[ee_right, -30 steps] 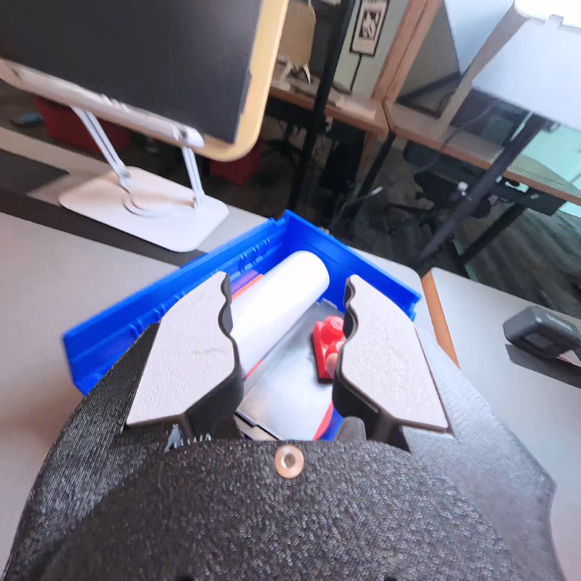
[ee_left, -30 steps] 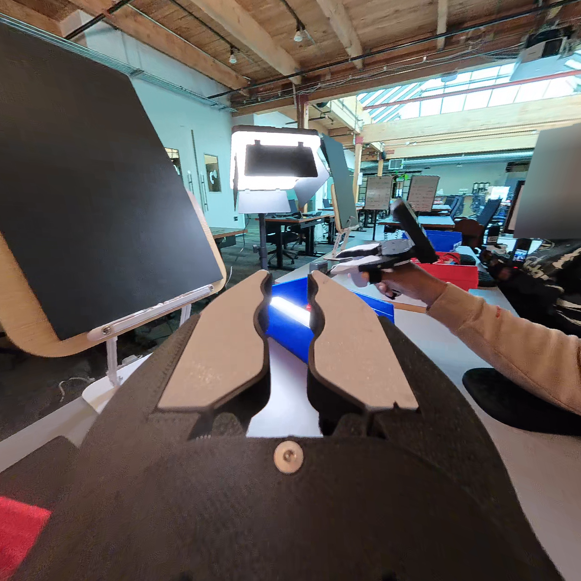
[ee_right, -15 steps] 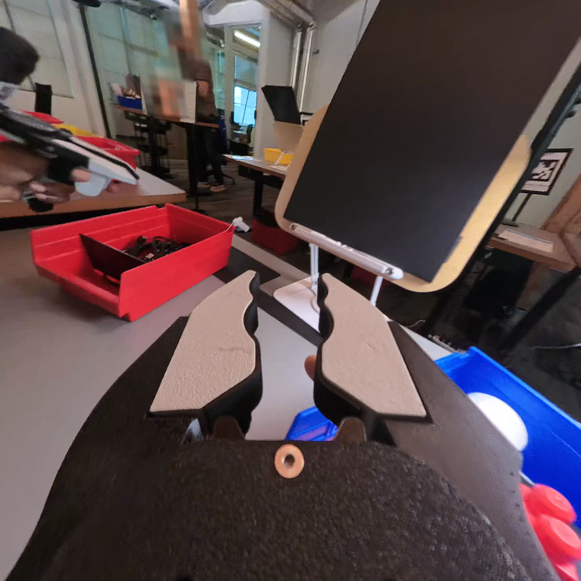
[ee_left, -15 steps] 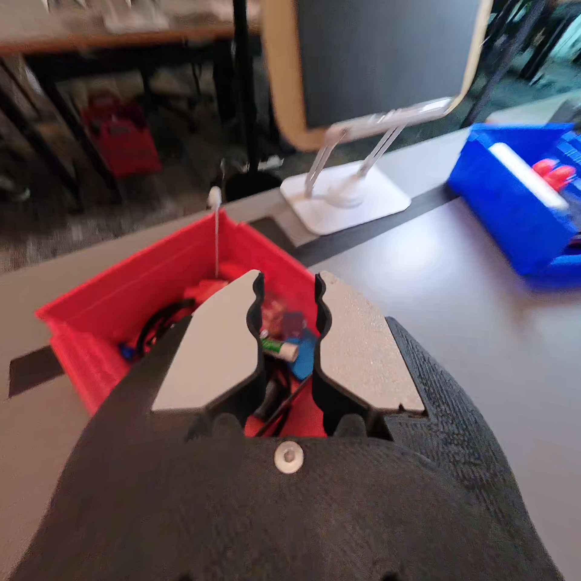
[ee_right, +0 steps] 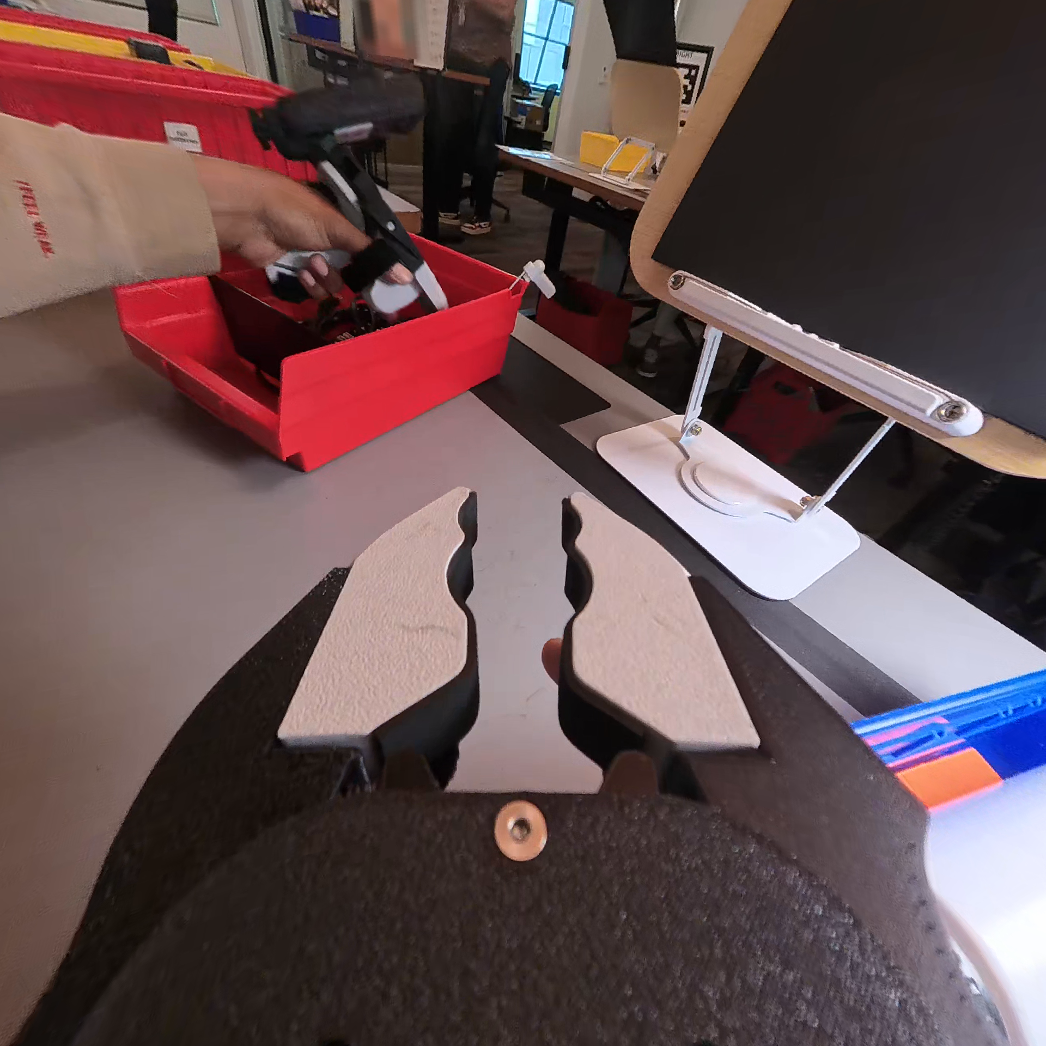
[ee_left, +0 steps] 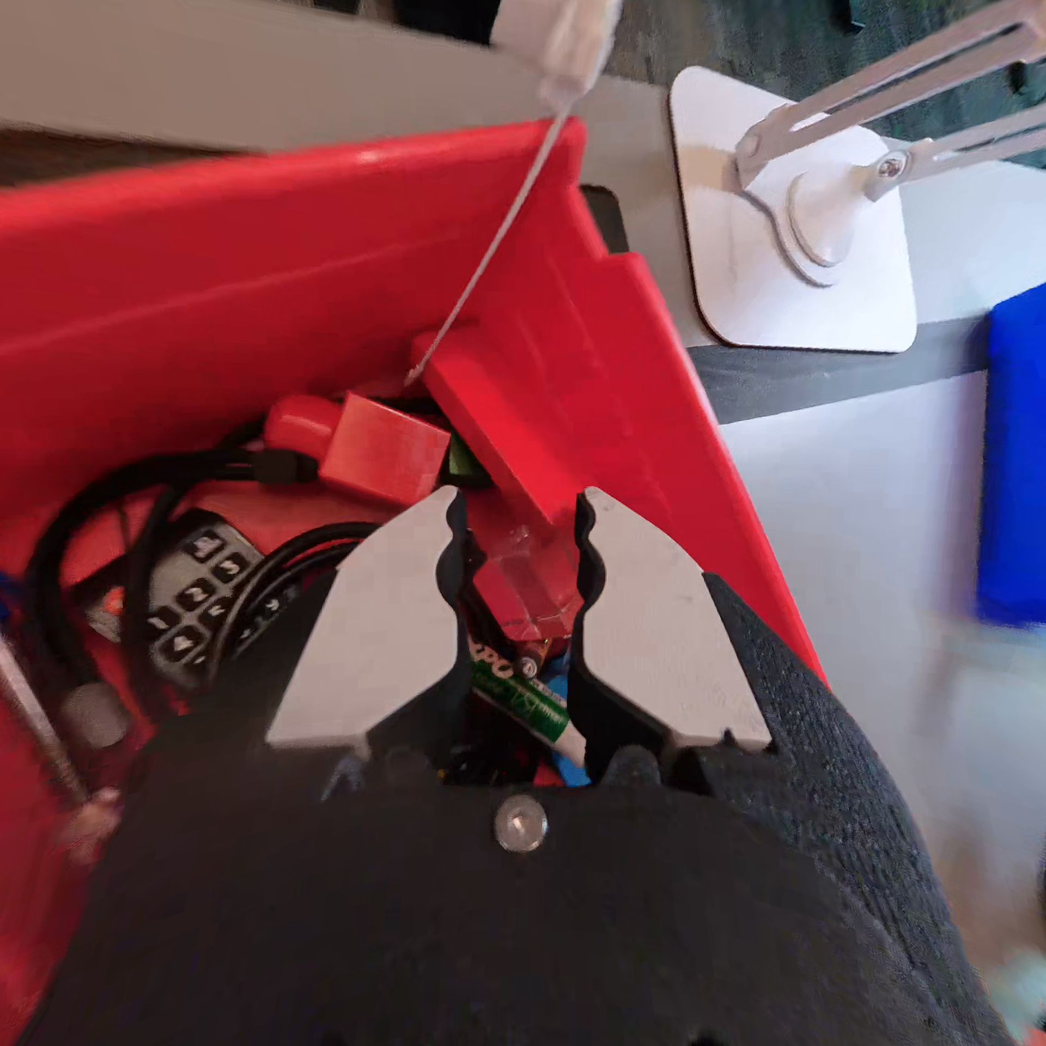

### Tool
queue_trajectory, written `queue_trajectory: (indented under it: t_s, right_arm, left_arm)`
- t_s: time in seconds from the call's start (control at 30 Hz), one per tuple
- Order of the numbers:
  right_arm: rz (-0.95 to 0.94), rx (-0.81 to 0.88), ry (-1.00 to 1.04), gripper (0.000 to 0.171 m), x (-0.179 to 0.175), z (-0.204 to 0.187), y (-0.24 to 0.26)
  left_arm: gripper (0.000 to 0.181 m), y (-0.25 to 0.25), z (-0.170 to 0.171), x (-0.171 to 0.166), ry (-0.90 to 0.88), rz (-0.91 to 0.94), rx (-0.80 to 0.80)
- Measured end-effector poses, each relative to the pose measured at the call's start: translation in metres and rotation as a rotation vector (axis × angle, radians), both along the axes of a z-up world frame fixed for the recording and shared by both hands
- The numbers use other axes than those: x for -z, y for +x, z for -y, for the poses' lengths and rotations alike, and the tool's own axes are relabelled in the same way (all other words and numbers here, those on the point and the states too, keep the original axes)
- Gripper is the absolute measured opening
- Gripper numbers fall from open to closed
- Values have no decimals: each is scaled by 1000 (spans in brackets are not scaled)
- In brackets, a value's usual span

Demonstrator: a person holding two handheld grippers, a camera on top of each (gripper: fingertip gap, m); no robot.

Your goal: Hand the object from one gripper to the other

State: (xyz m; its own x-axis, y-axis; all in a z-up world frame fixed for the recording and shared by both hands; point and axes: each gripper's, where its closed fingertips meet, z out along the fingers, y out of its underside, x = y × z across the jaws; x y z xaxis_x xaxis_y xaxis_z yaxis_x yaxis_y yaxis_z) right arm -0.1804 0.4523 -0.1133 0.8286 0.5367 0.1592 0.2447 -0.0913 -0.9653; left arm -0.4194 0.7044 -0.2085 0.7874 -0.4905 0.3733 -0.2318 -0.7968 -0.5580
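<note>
My left gripper (ee_left: 515, 498) is down inside the red bin (ee_left: 226, 254), low over its jumbled contents. Its jaws stand apart. Between them lie a clear plastic piece (ee_left: 532, 571) on red parts and, lower, a green battery (ee_left: 521, 702); I cannot see the pads pressing on either. A red block (ee_left: 385, 453), a grey keypad remote (ee_left: 192, 600) and black cables (ee_left: 113, 492) lie to the left. My right gripper (ee_right: 518, 498) hovers over the grey table (ee_right: 170, 537), open, with only table between its fingers. The right wrist view shows the left gripper (ee_right: 396, 283) dipping into the red bin (ee_right: 396, 385).
A white stand base (ee_right: 730, 509) carrying a tilted black board (ee_right: 877, 198) stands to the right of the red bin. A blue bin (ee_right: 990, 730) and a white roll (ee_right: 990, 905) are at my right. A white tag on a thin rod (ee_left: 560, 45) sticks out of the red bin's corner. There is about 35 cm between the tips of the two grippers. To reach the clear plastic piece (ee_left: 532, 571) in a straight line is about 4 cm for my left fingers, about 35 cm for my right. The right gripper is farther from the green battery (ee_left: 521, 702), some 35 cm, than the left, some 8 cm.
My left gripper swung from facing the room down into the red bin, close over its contents. My right gripper left the blue bin and turned towards the table, its jaws narrowing on nothing.
</note>
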Motion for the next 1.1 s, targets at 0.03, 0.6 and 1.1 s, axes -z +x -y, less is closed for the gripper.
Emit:
queue_trajectory:
  t_s: [0.03,0.6,1.1]
  right_arm:
    - [-1,-3,3,28,-1,0,1]
    - [-44,-20,-15,22,-6,0,8]
    - [-530,-368,10,46,-66,42,-38]
  left_arm:
    - [37,3,-1,6,-55,24,-12]
    - [19,34,11,-41,-88,394,139]
    - [15,125,257,-206,565,797,732]
